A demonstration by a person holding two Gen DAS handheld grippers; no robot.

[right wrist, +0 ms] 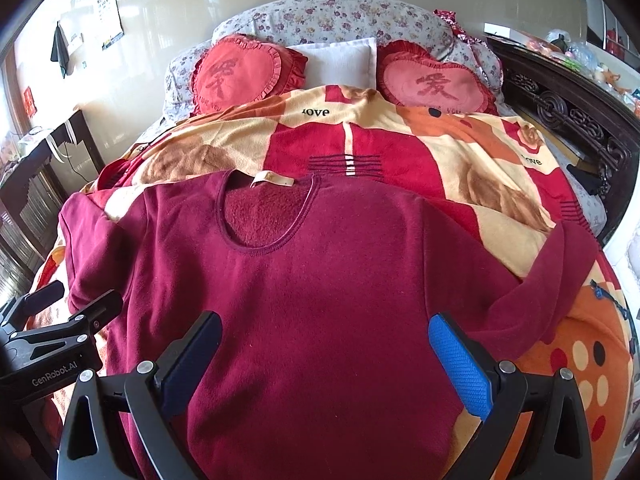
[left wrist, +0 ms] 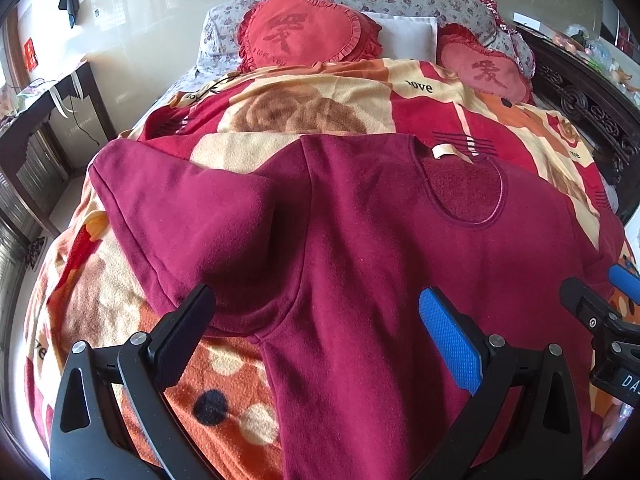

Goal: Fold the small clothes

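A maroon long-sleeved top (left wrist: 360,248) lies spread flat on the patterned blanket (left wrist: 280,108), neckline away from me, with a white label (left wrist: 442,150) at the collar. It also shows in the right wrist view (right wrist: 320,280). Its left sleeve (left wrist: 168,208) and right sleeve (right wrist: 540,300) lie out to the sides. My left gripper (left wrist: 316,320) is open and empty above the top's left underarm. My right gripper (right wrist: 324,348) is open and empty above the middle of the body. Each gripper shows at the edge of the other's view, the right one (left wrist: 600,304) and the left one (right wrist: 60,316).
Two red heart cushions (right wrist: 248,72) (right wrist: 436,84) and a white pillow (right wrist: 340,64) lie at the bed head. A dark carved wooden frame (right wrist: 572,120) runs along the right side. A dark side table (left wrist: 48,120) stands left by the wall.
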